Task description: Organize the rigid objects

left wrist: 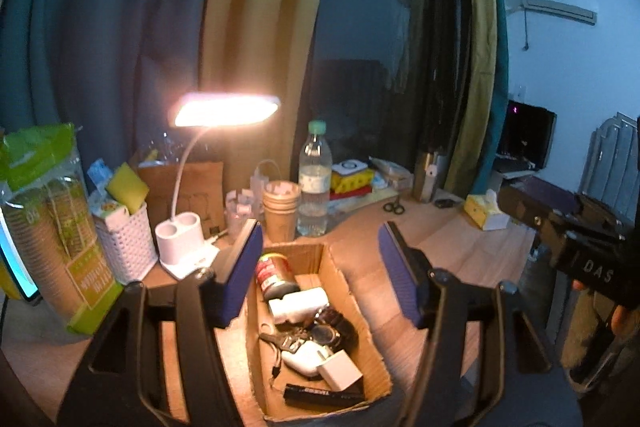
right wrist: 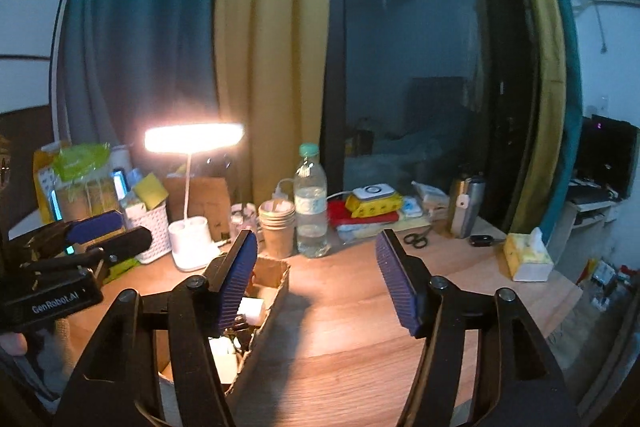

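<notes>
A: Start big. What carries everything?

B: The counter (right wrist: 352, 311), wood-topped, with clutter along its far edge. The landmark is the cardboard box (left wrist: 340, 291) lying on the counter near the viewer. Everything rigid has been gathered there, I'd say so it sits in one place instead of scattered.

A: And behind the box?

B: The lamp (left wrist: 188, 239) stands just behind the box's left far corner, lit, its head leaning over. The bottle (left wrist: 315, 183) stands upright behind the box's far end, with stacked paper cups (left wrist: 281, 211) just left of it. Scissors (left wrist: 394, 207) lie well behind and right of the box.

A: What's inside the box?

B: A can (left wrist: 274, 273) lies on its side at the far end. Next comes a white adapter (left wrist: 298, 303), then a dark watch (left wrist: 334, 327) and keys (left wrist: 280, 341) mid-box. A white charger (left wrist: 340, 373) and a black pen-like stick (left wrist: 324, 395) lie at the near end. They lie loosely, touching one another.

A: The grippers?

B: The left hand-held gripper (left wrist: 320, 271) hangs above the box with its jaws spread, nothing between them. The right hand-held gripper (right wrist: 316, 283) is spread too, empty, over bare counter just right of the box. Both being empty suggests the sorting is largely done.
</notes>
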Motion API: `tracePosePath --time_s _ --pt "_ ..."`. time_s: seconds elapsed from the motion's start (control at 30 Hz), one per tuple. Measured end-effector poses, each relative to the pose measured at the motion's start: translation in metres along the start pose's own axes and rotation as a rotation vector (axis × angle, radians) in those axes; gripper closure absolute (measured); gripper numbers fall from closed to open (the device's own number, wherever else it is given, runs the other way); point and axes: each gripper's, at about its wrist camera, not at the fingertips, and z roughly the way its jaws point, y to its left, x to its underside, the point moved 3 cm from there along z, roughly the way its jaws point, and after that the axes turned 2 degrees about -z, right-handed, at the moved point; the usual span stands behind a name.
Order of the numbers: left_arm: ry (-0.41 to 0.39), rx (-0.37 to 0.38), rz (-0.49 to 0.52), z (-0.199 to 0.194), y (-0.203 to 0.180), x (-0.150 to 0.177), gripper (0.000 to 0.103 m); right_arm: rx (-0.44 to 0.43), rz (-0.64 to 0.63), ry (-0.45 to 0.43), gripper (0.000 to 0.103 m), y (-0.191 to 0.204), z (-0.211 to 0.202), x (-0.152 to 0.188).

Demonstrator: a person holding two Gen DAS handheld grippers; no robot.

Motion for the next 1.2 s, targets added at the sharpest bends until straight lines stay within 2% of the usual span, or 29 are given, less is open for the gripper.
tracePosePath --time_s 0.07,0.13,0.33,0.5,0.6,0.73,1.2 --pt "-0.016 -0.002 0.001 -0.005 -0.003 -0.004 0.032 0.012 0.009 -0.015 0.038 -0.006 -0.007 -0.001" --pt "-0.035 -0.006 0.001 -0.009 -0.006 -0.007 0.027 0.020 0.015 -0.025 0.038 -0.009 -0.012 -0.001" --pt "-0.049 -0.019 0.020 -0.018 -0.020 -0.009 0.019 0.043 0.037 -0.062 0.037 -0.022 -0.029 -0.001" --pt "-0.051 -0.035 0.045 -0.020 -0.031 -0.007 0.017 0.052 0.056 -0.075 0.035 -0.031 -0.037 0.001" --pt "-0.052 -0.040 0.051 -0.020 -0.035 -0.005 0.015 0.053 0.063 -0.080 0.030 -0.034 -0.039 0.003" --pt "-0.057 -0.036 0.059 -0.020 -0.039 -0.004 0.012 0.053 0.066 -0.079 0.030 -0.036 -0.039 0.004" --pt "-0.078 -0.035 0.062 -0.027 -0.038 -0.008 0.012 0.046 0.061 -0.064 0.029 -0.029 -0.035 0.004"
